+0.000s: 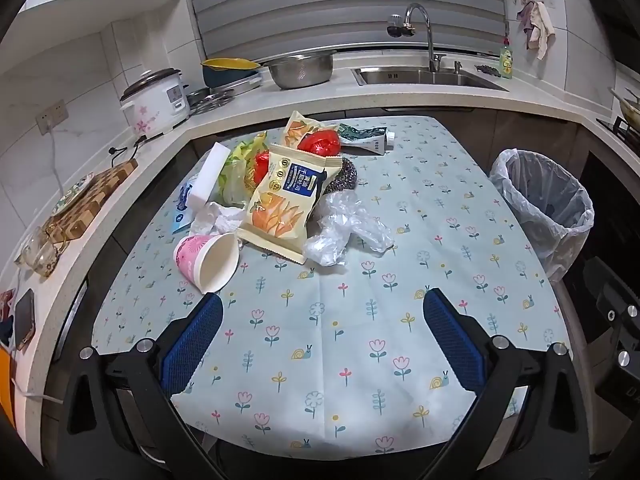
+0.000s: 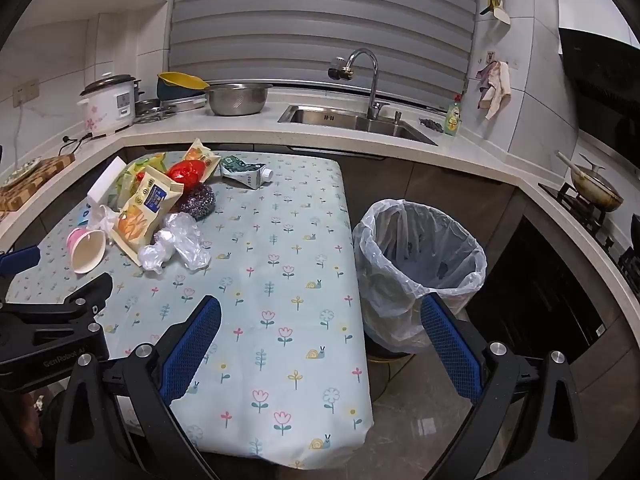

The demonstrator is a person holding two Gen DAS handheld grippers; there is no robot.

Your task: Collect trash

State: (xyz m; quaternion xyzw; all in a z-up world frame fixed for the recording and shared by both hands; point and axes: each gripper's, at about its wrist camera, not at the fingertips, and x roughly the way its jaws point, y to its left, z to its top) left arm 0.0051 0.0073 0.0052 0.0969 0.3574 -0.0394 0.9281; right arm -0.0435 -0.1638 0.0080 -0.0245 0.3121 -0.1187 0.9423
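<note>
Your left gripper (image 1: 322,312) and right gripper (image 2: 320,320) both gaped empty. The trash pile (image 1: 280,196) lay left of the bin (image 1: 544,208), ahead of your left gripper, the nearer one.

Pale blue tabletop (image 1: 360,360) printed with pink tulips, yellow sprigs and snails, pink-and-white paper cup (image 1: 206,258), cream snack bag (image 1: 286,200) with navy label, red wrapper (image 1: 320,142), clear crumpled plastic (image 1: 346,230) — translucent white bin liner (image 2: 420,264), blue-padded black fingers (image 1: 192,344).
</note>
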